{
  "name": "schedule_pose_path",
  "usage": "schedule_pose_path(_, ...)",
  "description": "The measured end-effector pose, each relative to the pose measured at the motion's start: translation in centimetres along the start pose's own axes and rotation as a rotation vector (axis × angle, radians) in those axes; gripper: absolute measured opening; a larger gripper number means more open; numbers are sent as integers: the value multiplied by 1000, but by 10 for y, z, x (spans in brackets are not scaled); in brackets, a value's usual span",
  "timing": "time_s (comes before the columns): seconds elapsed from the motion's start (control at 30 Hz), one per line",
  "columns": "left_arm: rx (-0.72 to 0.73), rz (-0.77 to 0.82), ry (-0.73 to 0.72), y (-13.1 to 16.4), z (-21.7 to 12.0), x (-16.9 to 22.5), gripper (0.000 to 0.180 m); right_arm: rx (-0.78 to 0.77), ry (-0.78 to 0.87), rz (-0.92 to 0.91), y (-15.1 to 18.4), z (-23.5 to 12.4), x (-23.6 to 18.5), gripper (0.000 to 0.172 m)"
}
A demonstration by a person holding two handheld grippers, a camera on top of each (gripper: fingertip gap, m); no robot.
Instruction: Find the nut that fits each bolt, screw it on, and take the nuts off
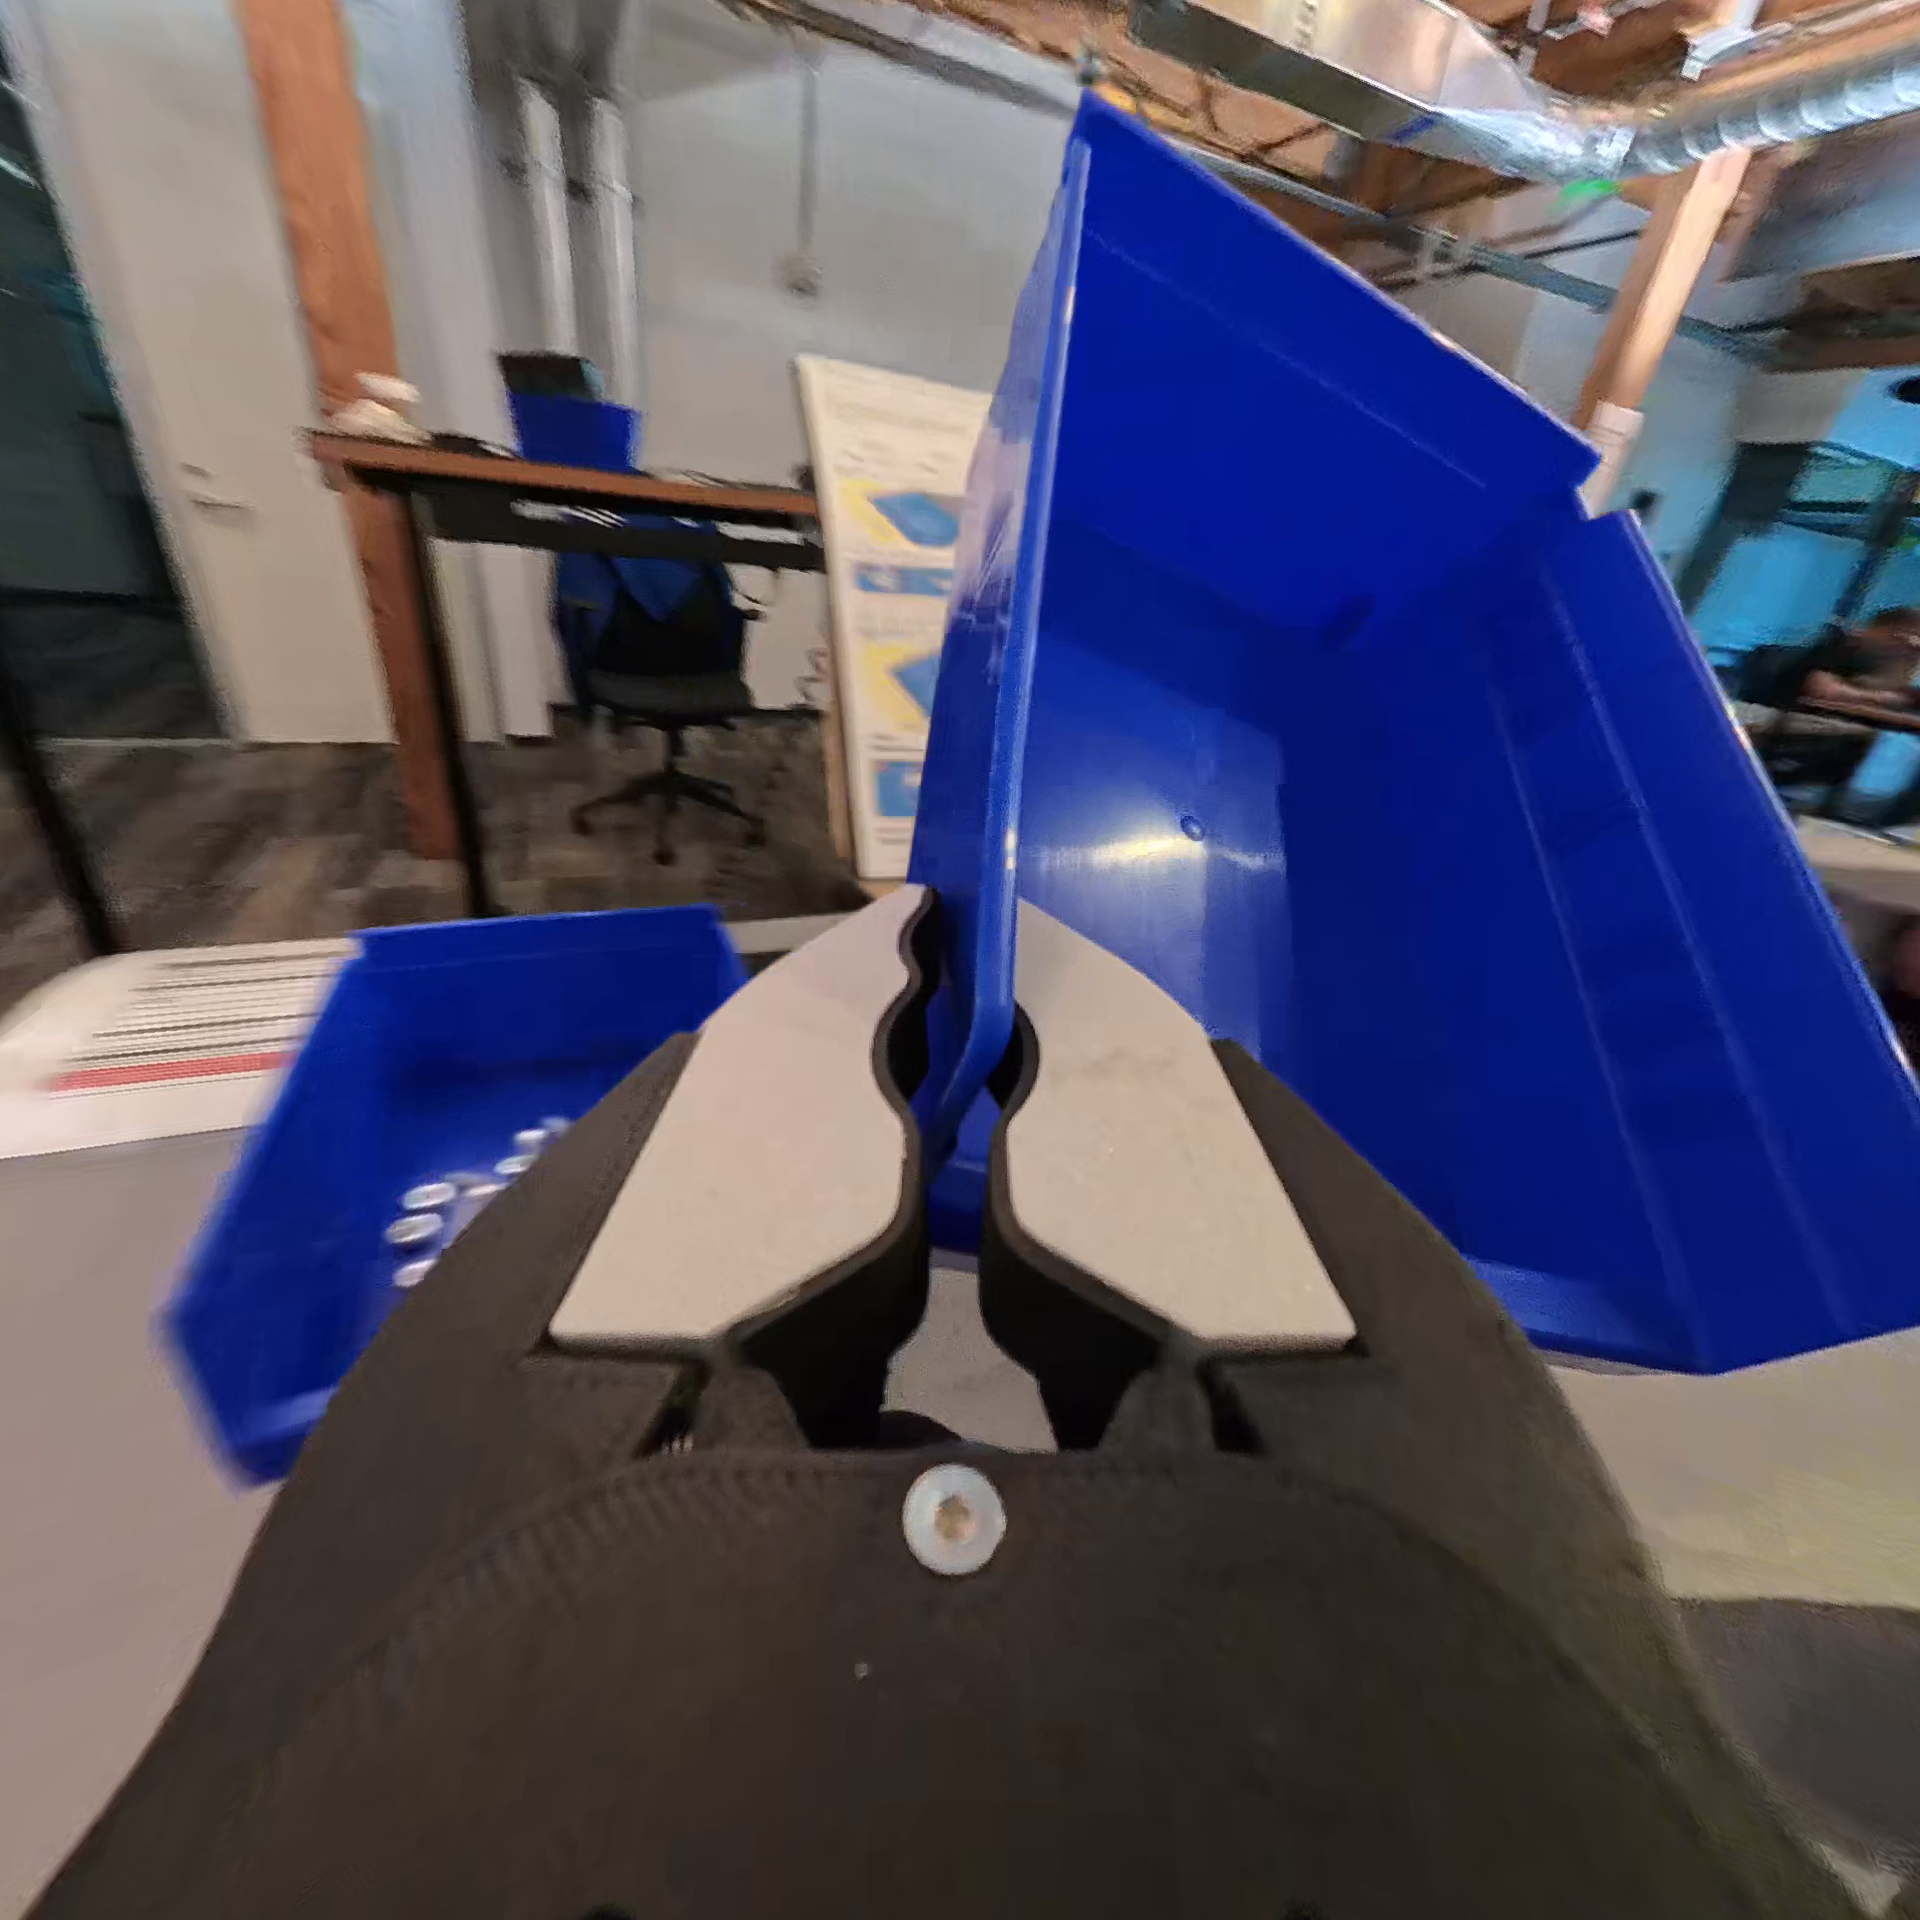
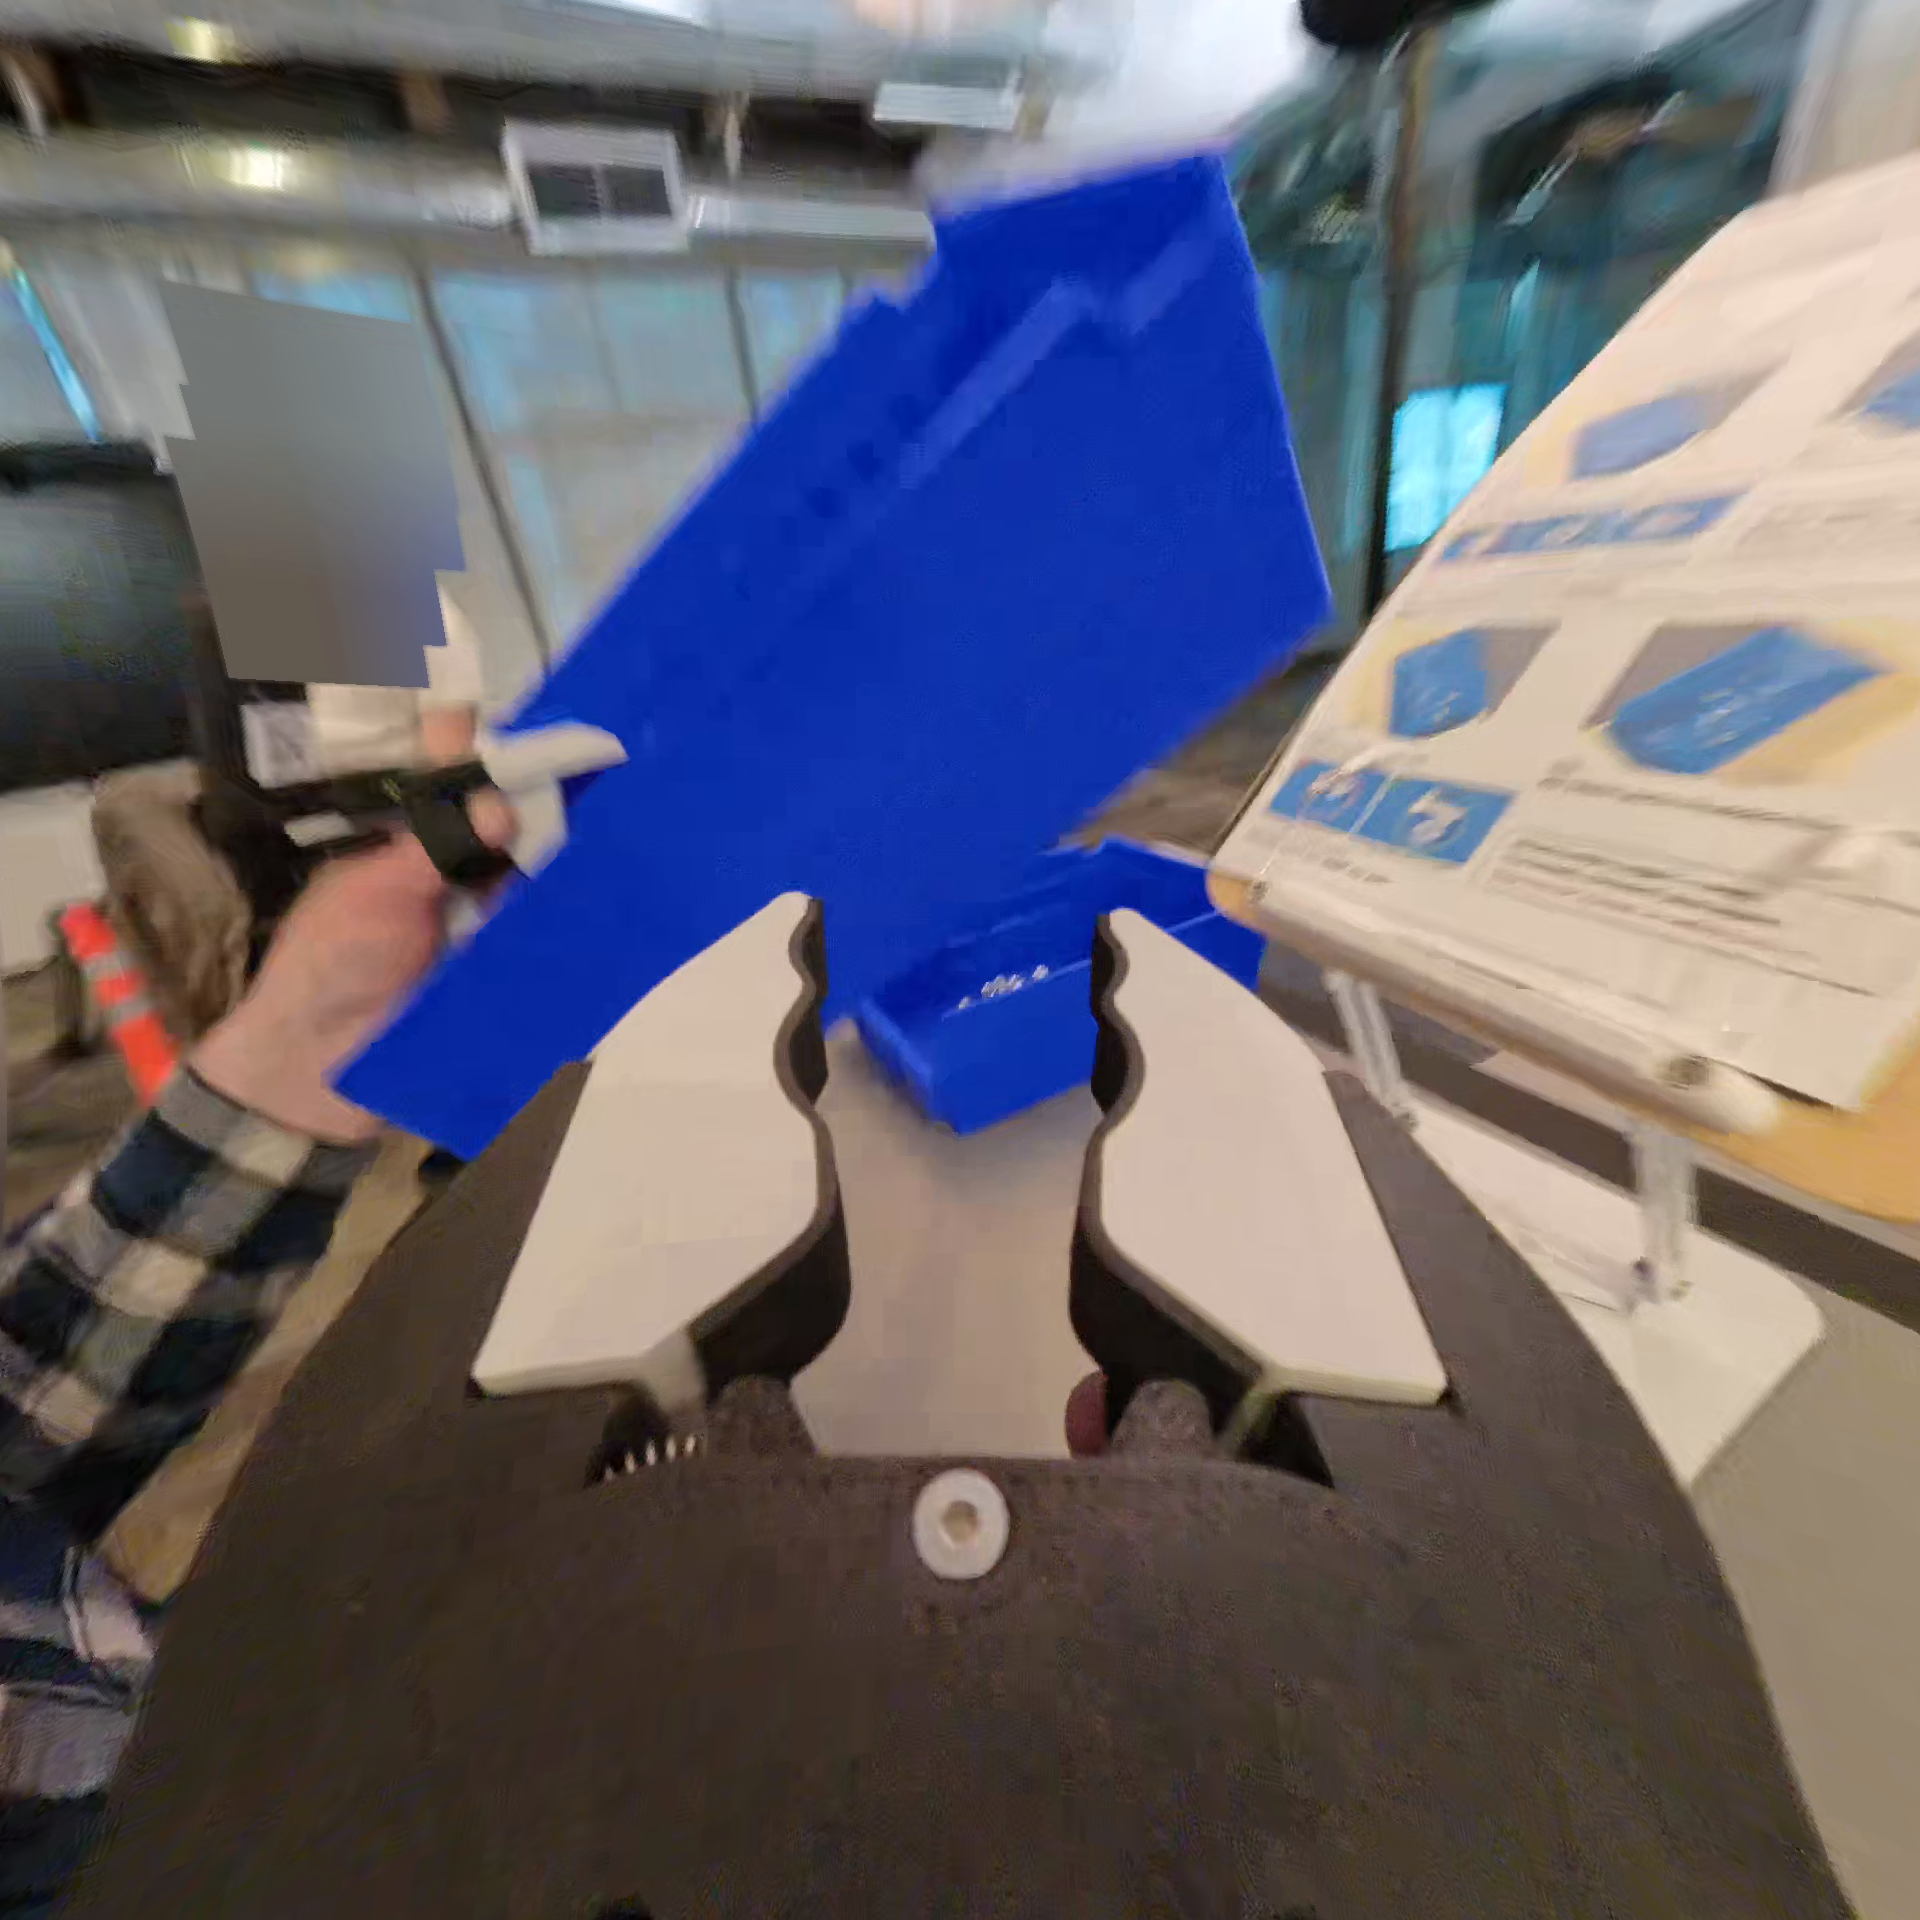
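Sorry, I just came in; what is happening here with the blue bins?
A person works with two handheld tongs. The left tongs are shut on the wall of a large blue bin, held tilted in the air and empty inside. The right tongs are open and hold nothing. A smaller blue bin with nuts sits on the table.

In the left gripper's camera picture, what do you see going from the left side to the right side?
Small blue bin with shiny nuts inside → left gripper, pinching a wall → big empty blue bin, lifted and tilted.
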State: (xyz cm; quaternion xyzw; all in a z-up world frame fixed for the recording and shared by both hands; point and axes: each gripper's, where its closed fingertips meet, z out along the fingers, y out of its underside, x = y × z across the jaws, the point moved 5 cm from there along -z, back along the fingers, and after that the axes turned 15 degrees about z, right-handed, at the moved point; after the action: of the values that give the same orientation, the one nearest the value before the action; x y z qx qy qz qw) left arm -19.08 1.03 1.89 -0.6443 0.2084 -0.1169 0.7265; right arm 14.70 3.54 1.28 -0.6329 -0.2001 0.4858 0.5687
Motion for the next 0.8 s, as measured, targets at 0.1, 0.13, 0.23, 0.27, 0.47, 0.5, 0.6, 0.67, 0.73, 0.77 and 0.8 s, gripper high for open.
schedule_pose_path(0.1,-30,-52,141,24,59,59,5,97,56,-10,-5,-59,-6,60)
schedule_pose_path(0.13,-42,-67,187,32,77,80,5,112,87,-20,-4,-75,-5,61)
schedule_pose_path(0.23,-86,-112,338,55,122,144,5,159,186,17,6,-112,18,63)
schedule_pose_path(0.27,-109,-128,367,64,134,163,5,187,241,21,7,-128,29,61)
schedule_pose_path(0.47,-210,-232,508,105,191,242,11,170,483,124,25,-194,98,64)
schedule_pose_path(0.5,-221,-244,524,110,198,251,13,150,520,142,30,-201,112,64)
schedule_pose_path(0.6,-263,-264,543,125,217,272,17,136,535,282,40,-217,155,60)
schedule_pose_path(0.67,-291,-279,533,136,228,280,19,93,550,329,47,-222,180,57)
schedule_pose_path(0.73,-306,-324,530,145,238,286,22,46,557,366,52,-224,202,54)
schedule_pose_path(0.77,-315,-346,533,150,243,289,24,18,557,383,54,-225,212,53)
schedule_pose_path(0.8,-325,-365,534,155,247,292,26,-4,546,394,55,-225,221,51)
